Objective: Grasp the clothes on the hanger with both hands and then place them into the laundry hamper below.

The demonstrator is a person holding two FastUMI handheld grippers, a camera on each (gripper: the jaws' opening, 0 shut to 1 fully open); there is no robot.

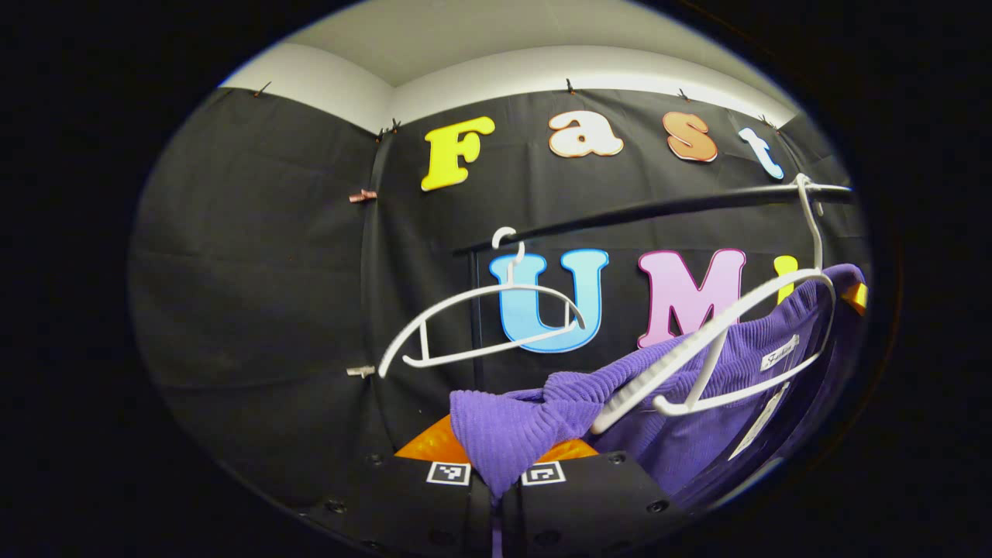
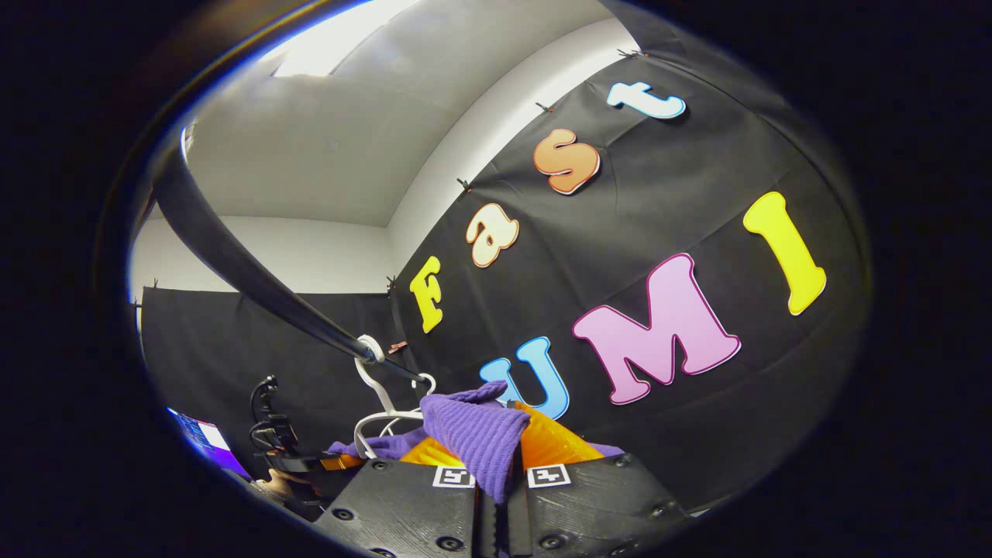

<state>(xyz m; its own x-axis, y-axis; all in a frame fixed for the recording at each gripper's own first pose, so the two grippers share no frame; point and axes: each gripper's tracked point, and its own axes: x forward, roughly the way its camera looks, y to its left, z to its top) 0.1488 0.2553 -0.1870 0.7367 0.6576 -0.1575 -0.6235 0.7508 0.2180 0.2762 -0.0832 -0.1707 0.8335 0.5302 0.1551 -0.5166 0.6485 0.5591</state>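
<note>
Empty hanger (image 1: 484, 322) beside purple garment (image 1: 542, 418)

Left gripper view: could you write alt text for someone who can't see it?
The left gripper pinches a purple garment that is partly pulled off a white hanger. An empty hanger hangs beside it on a dark rail.

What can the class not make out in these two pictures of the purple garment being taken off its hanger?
- Laundry hamper: below both views.
- Purple garment: lower part cut off by the left gripper view's edge.
- Fingertips of left gripper and right gripper: wrapped in cloth.
- Small label: too small.
</note>
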